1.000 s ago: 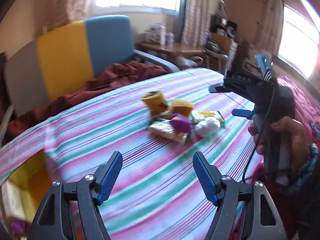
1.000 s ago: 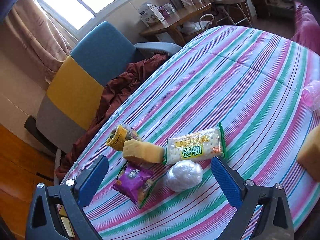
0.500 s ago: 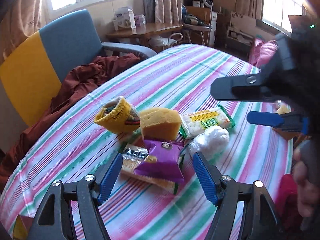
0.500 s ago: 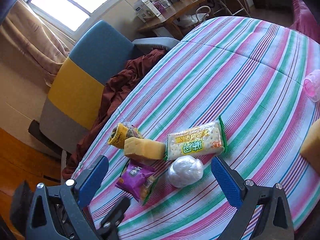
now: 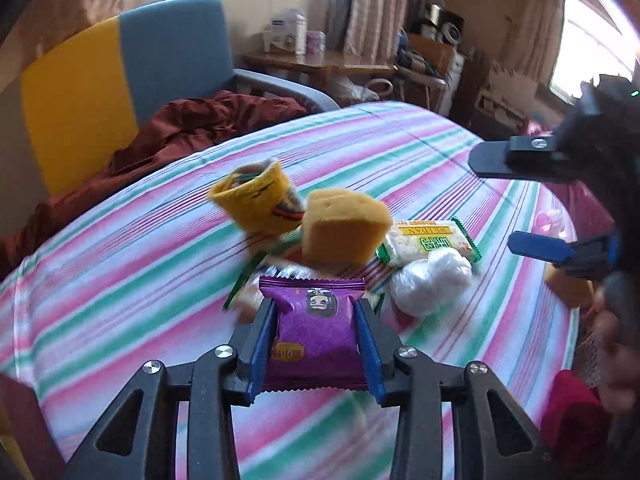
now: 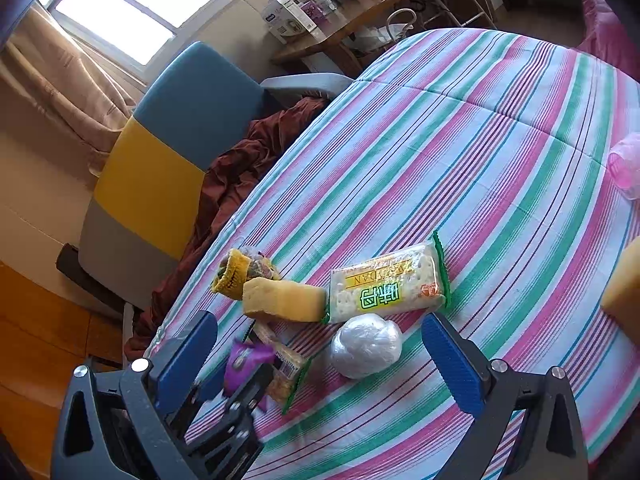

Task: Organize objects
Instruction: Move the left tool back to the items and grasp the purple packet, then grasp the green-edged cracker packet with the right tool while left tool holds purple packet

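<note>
My left gripper (image 5: 316, 312) is shut on a purple snack packet (image 5: 316, 332), holding it by its sides over a yellowish packet (image 5: 256, 292) on the striped table (image 5: 120, 280). Behind it lie a yellow sponge block (image 5: 340, 232), a yellow knitted roll (image 5: 256, 200), a cracker pack with green edges (image 5: 432, 240) and a white plastic ball (image 5: 432, 280). My right gripper (image 6: 320, 344) is open and empty above the white ball (image 6: 366, 344), with the cracker pack (image 6: 388, 288) and sponge (image 6: 284, 300) beyond. The left gripper and the purple packet (image 6: 246, 360) show at its lower left.
A blue, yellow and grey armchair (image 5: 120, 80) with a dark red cloth (image 5: 192, 128) stands past the table's far edge. A pink cup (image 6: 626, 164) and another yellow sponge (image 6: 624, 284) sit at the table's right. A wooden side table (image 6: 340, 28) stands by the window.
My left gripper moved forward over the pile and closed on the purple packet. My right gripper stayed open and almost still above the white ball.
</note>
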`<state>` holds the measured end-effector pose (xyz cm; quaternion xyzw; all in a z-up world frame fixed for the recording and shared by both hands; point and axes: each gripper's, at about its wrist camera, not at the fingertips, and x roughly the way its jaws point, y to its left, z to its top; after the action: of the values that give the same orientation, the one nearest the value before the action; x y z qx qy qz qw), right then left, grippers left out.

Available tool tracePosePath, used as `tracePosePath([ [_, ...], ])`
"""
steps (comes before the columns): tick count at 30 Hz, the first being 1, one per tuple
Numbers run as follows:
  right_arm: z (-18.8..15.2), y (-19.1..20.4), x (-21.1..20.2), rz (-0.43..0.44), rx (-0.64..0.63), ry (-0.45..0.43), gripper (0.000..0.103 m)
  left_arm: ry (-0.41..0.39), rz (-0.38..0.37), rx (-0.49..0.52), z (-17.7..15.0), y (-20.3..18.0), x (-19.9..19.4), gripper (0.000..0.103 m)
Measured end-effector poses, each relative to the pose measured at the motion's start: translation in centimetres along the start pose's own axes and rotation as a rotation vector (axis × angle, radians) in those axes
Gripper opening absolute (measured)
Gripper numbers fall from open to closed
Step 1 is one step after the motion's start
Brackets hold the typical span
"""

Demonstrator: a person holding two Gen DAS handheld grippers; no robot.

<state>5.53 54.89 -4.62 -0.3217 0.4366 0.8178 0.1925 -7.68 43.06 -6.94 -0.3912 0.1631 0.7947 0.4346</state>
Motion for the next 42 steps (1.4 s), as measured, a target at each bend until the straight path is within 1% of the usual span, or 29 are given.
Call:
tracePosePath([
  [3,0.2,-0.3,-0.2,-0.002,0.011,-0.012,0.103,-0.034,0.034,-0.058,-2.9,1.0,-3.1,0.039],
  [5,0.2,-0.4,-0.2,-0.009,0.013,-0.013,0.103,-0.02,0.036,-0.096,-4.7,1.6,-3.9,0.039],
  [6,0.1,-0.3,-0.1,-0.01,0.009,-0.009,0.103,-0.012,0.06,-0.113,-6.0,1.9,-4.3,0.039],
  [8,-0.1,0.0,0.1,-0.016,-0.009,-0.004,0.103,-0.003,0.106,-0.111,-7.7,2.2,-4.5,0.039],
  [9,-0.2,0.2,0.1,-0.019,-0.018,-0.004,0.103,0.014,0.122,-0.121,-8.6,2.4,-4.4,0.039],
  [10,-0.3,0.3,0.2,-0.021,-0.024,-0.004,0.103,0.043,0.129,-0.143,-9.4,2.9,-3.9,0.039],
  [12,-0.3,0.3,0.2,-0.027,-0.03,-0.009,0.103,0.052,0.126,-0.177,-10.2,3.6,-3.5,0.037],
  [16,0.0,-0.7,-0.4,-0.035,0.011,-0.048,0.103,0.016,0.154,-0.131,-10.8,3.3,-3.3,0.037],
  [20,0.4,-1.8,-1.0,-0.057,0.056,-0.078,0.103,0.01,0.134,-0.157,-10.8,3.6,-3.5,0.037],
  [23,0.6,-1.9,-0.9,-0.073,0.058,-0.078,0.102,0.004,0.124,-0.164,-11.0,3.8,-3.5,0.037],
  [28,0.5,-1.6,0.0,-0.089,0.034,-0.044,0.101,-0.011,0.131,-0.157,-11.2,3.7,-3.6,0.037],
  [36,-0.3,0.0,0.9,-0.108,-0.054,-0.021,0.101,-0.027,0.115,-0.169,-11.4,3.8,-3.6,0.037],
  [38,-0.5,0.4,0.9,-0.1,-0.081,-0.019,0.101,-0.03,0.11,-0.172,-11.3,3.9,-3.6,0.037],
  [40,-0.9,2.0,1.1,-0.064,-0.165,-0.011,0.098,-0.033,0.103,-0.177,-11.4,4.0,-3.6,0.037],
  [42,-2.0,4.2,1.9,-0.029,-0.285,0.031,0.097,-0.036,0.1,-0.18,-11.4,4.0,-3.6,0.037],
])
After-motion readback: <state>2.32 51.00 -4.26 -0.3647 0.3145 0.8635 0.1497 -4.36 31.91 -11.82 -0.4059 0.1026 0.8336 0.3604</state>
